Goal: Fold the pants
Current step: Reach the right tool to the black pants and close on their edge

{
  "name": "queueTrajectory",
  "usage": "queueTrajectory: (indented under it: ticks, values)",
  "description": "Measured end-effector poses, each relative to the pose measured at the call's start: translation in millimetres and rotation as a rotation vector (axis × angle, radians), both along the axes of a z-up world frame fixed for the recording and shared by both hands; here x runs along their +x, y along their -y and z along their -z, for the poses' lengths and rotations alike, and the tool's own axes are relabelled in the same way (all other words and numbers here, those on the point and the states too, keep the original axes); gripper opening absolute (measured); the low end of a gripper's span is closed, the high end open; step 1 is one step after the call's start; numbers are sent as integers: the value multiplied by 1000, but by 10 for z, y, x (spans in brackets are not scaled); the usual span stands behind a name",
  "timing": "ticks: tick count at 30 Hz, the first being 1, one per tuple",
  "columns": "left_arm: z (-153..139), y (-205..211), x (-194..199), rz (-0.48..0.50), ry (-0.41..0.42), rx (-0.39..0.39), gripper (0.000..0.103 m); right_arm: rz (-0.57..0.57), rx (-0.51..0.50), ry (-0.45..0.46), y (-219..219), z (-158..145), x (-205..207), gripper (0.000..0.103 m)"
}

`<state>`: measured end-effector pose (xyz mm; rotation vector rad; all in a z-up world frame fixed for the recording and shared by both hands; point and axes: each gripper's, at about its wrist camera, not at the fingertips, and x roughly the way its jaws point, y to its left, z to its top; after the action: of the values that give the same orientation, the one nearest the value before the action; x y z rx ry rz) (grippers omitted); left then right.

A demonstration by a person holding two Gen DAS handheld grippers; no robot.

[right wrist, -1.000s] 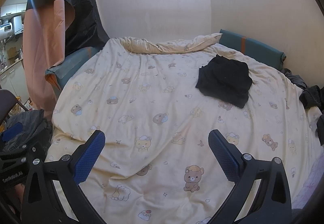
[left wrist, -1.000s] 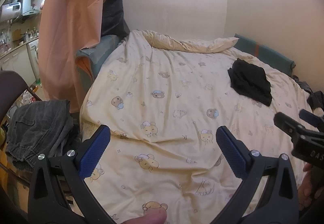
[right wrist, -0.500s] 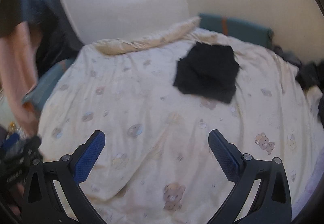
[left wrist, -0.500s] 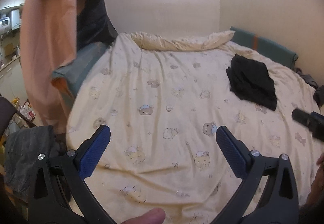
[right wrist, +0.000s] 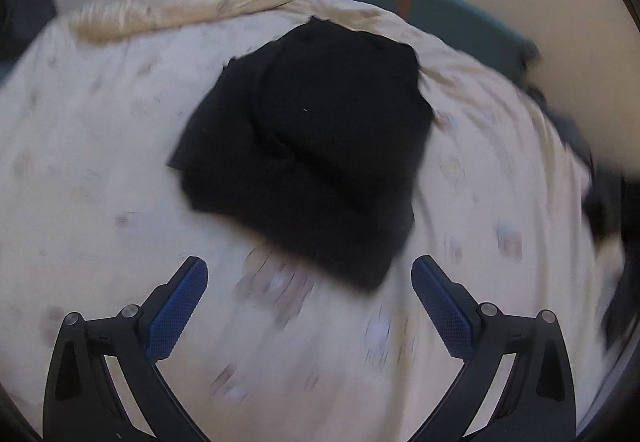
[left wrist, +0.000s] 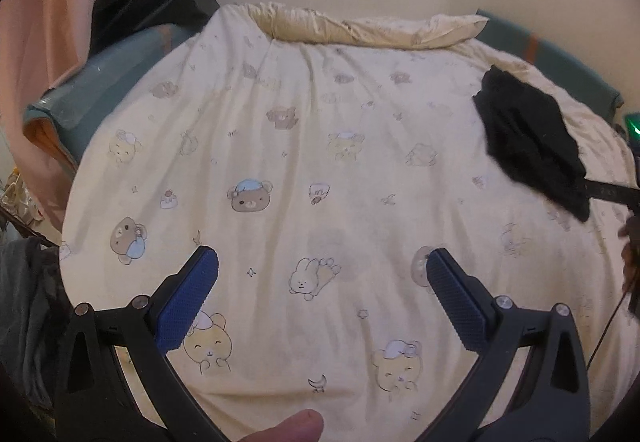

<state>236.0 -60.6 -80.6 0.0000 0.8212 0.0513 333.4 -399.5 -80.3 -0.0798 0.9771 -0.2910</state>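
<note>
Black pants [right wrist: 312,146] lie bunched in a rough folded heap on a cream bear-print duvet [left wrist: 304,170]. In the left wrist view the black pants [left wrist: 528,138] sit at the far right of the bed. My right gripper [right wrist: 310,278] is open and empty, just short of the near edge of the pants. My left gripper [left wrist: 322,270] is open and empty over the middle of the duvet, well left of the pants. A dark tip of the right gripper [left wrist: 612,192] shows at the right edge, beside the pants. The right wrist view is motion-blurred.
A rolled duvet edge [left wrist: 360,26] runs along the far wall. A teal mattress edge [left wrist: 560,58] borders the right side, another teal edge [left wrist: 104,82] the left. An orange curtain [left wrist: 48,42] hangs at left. Grey clothes [left wrist: 24,314] lie off the bed's left side. Dark clothes [right wrist: 600,202] lie at right.
Both grippers moved forward over the bed. The right gripper closed in on the black pants, which now fill its view. Both jaws stayed open.
</note>
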Motion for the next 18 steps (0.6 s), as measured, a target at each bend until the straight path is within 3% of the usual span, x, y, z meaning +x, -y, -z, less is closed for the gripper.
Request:
queueTrajectory:
  ticks: [5, 8, 9, 10, 13, 18]
  values:
    - [136, -95, 21, 2, -31, 4, 103, -90, -94, -100, 17, 430, 533, 101]
    - [126, -167, -7, 2, -31, 17, 103, -128, -190, -130, -13, 617, 687, 95]
    - [115, -190, -26, 1, -29, 20, 103, -150, -194, -154, -18, 685, 719, 79]
    - [106, -210, -38, 4, -28, 24, 103, -184, -161, -167, -25, 717, 731, 47]
    - [69, -251, -104, 15, -27, 54, 103, -208, -108, -165, -89, 646, 715, 15]
    - [-40, -342, -326, 45, -32, 90, 103, -263, -54, -76, -160, 313, 470, 10]
